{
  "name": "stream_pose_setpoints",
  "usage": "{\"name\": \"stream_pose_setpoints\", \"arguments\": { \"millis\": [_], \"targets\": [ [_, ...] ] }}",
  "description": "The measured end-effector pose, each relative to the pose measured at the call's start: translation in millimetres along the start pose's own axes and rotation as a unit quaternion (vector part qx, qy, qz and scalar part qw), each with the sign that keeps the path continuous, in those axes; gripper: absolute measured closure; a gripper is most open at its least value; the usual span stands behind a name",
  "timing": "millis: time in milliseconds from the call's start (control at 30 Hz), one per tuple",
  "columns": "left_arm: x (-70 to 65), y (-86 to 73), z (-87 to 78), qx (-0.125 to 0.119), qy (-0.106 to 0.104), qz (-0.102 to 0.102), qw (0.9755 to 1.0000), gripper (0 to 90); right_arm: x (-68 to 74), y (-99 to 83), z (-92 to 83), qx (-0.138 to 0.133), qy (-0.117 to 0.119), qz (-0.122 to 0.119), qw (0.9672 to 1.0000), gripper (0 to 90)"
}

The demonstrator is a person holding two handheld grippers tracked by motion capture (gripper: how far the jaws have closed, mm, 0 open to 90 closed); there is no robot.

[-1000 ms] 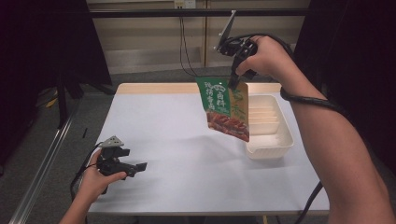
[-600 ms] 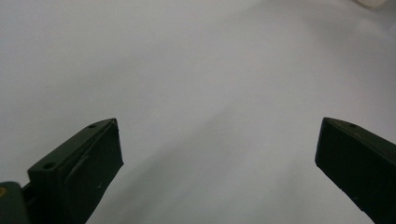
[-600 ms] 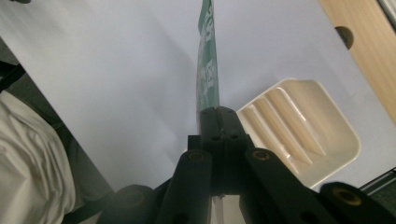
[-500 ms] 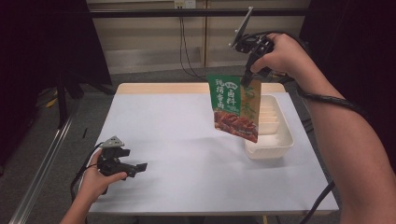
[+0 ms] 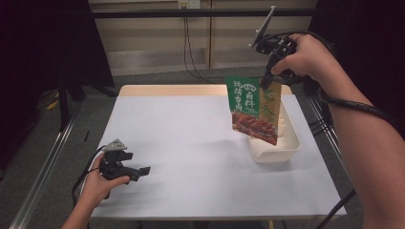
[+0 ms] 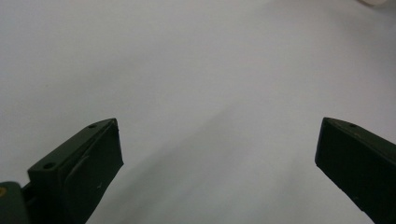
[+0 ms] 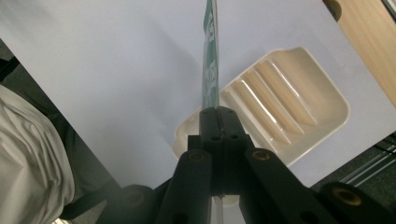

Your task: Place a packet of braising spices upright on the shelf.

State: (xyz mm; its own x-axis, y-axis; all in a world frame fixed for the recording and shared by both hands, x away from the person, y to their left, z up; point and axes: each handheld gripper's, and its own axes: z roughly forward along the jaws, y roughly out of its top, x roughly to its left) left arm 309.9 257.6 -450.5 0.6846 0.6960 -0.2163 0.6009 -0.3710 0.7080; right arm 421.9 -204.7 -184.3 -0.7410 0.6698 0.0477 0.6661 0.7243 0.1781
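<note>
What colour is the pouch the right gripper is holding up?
Green pouch with white lettering, a tan side panel and a reddish-brown food photo; clearest in the high view.

Right gripper (image 7: 217,111) jaws pressed together on the top edge of a green pouch (image 7: 211,56), seen edge-on, hanging straight away from the jaws. Cream ribbed tray (image 7: 299,100) lies just right of the pouch on the white table (image 7: 116,70), its near rim behind the gripper. Person's light sleeve (image 7: 28,158) far left of the tray, off the table.
</note>
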Motion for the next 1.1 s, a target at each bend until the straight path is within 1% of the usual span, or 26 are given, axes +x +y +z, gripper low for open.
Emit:
{"name": "stream_pose_setpoints", "arguments": {
  "millis": [33, 67, 100, 133, 300, 333, 400, 433, 467, 500, 533, 567, 600, 633, 667, 733, 767, 967, 1000, 1033, 1067, 1100],
  "targets": [
    [-0.2, 0.0, 0.0, 0.000, -0.001, -0.001, 1.0000, 0.4, 0.0, 0.0, 0.0, 0.000, 0.000, 0.000, 1.0000, 90.0],
    [-0.3, 0.0, 0.1, 0.001, 0.000, 0.000, 1.0000, 0.4, -1.2, -4.6, -0.1, 0.001, 0.000, 0.006, 1.0000, 90.0],
    [-0.2, 0.1, 0.0, 0.002, -0.002, 0.001, 1.0000, 0.4, -1.9, -6.6, -0.3, 0.005, 0.002, 0.005, 1.0000, 90.0],
    [-0.2, 0.2, 0.0, 0.003, -0.001, 0.001, 1.0000, 0.4, -2.1, -8.6, 0.0, 0.001, 0.000, 0.006, 1.0000, 90.0],
    [-0.9, 0.1, 0.4, 0.003, 0.001, 0.002, 1.0000, 0.4, -4.4, -16.3, 1.1, 0.003, 0.002, 0.012, 0.9999, 90.0],
    [-0.6, 0.4, -0.3, 0.003, -0.001, 0.002, 1.0000, 0.4, -5.6, -20.0, 1.1, -0.002, 0.005, 0.013, 0.9999, 90.0],
    [-0.5, 0.5, -0.5, 0.002, 0.000, 0.001, 1.0000, 0.4, -6.4, -21.8, 0.6, -0.004, 0.005, 0.013, 0.9999, 90.0],
    [-0.2, 0.6, -0.9, 0.002, 0.001, 0.002, 1.0000, 0.4, -6.6, -25.1, -0.1, -0.007, 0.009, 0.020, 0.9997, 90.0],
    [-0.2, 0.6, -0.9, 0.002, 0.001, 0.002, 1.0000, 0.4, -7.1, -26.7, -0.7, -0.007, 0.004, 0.016, 0.9998, 90.0],
    [-0.2, 0.6, -0.8, 0.002, 0.001, 0.002, 1.0000, 0.4, -6.4, -27.9, -1.1, -0.008, 0.004, 0.021, 0.9997, 90.0],
    [-0.4, 0.6, -0.5, 0.002, 0.000, 0.001, 1.0000, 0.4, -7.0, -29.3, -1.9, -0.008, 0.006, 0.021, 0.9997, 90.0],
    [-0.7, 0.6, -0.3, 0.003, 0.000, 0.001, 1.0000, 0.4, -7.3, -30.3, -3.2, -0.007, 0.002, 0.024, 0.9997, 90.0],
    [-0.9, 0.6, -0.4, 0.003, 0.001, 0.001, 1.0000, 0.4, -8.1, -31.6, -3.4, -0.009, 0.002, 0.022, 0.9997, 90.0],
    [-0.9, 0.6, -0.4, 0.003, 0.001, 0.001, 1.0000, 0.4, -7.6, -32.5, -3.9, -0.008, 0.003, 0.028, 0.9996, 90.0],
    [-0.9, 0.7, -0.6, 0.001, 0.002, 0.003, 1.0000, 0.4, -8.0, -33.4, -4.8, -0.008, -0.001, 0.029, 0.9995, 90.0],
    [-1.1, 0.7, -0.7, -0.001, 0.003, 0.001, 1.0000, 0.4, -8.2, -34.5, -5.3, -0.008, 0.003, 0.033, 0.9994, 90.0],
    [-1.0, 0.7, -0.8, -0.001, 0.003, 0.001, 1.0000, 0.4, -9.5, -35.8, -6.5, -0.007, -0.001, 0.029, 0.9996, 90.0],
    [-1.1, 0.7, -0.5, 0.001, 0.003, 0.002, 1.0000, 0.4, -11.6, -42.4, -10.5, -0.009, -0.003, 0.040, 0.9992, 90.0],
    [-1.0, 0.6, -0.6, 0.000, 0.003, 0.002, 1.0000, 0.4, -12.3, -43.5, -11.6, -0.007, -0.006, 0.040, 0.9992, 90.0],
    [-1.0, 0.7, -0.7, 0.000, 0.003, 0.001, 1.0000, 0.4, -13.3, -44.8, -11.5, -0.011, -0.003, 0.036, 0.9993, 90.0],
    [-1.0, 0.7, -0.7, 0.000, 0.003, 0.001, 1.0000, 0.4, -12.7, -45.7, -12.4, -0.008, -0.003, 0.043, 0.9990, 90.0],
    [-1.1, 0.7, -0.9, -0.001, 0.003, 0.001, 1.0000, 0.4, -12.6, -46.5, -12.8, -0.011, -0.006, 0.044, 0.9990, 90.0]
  ]
}}
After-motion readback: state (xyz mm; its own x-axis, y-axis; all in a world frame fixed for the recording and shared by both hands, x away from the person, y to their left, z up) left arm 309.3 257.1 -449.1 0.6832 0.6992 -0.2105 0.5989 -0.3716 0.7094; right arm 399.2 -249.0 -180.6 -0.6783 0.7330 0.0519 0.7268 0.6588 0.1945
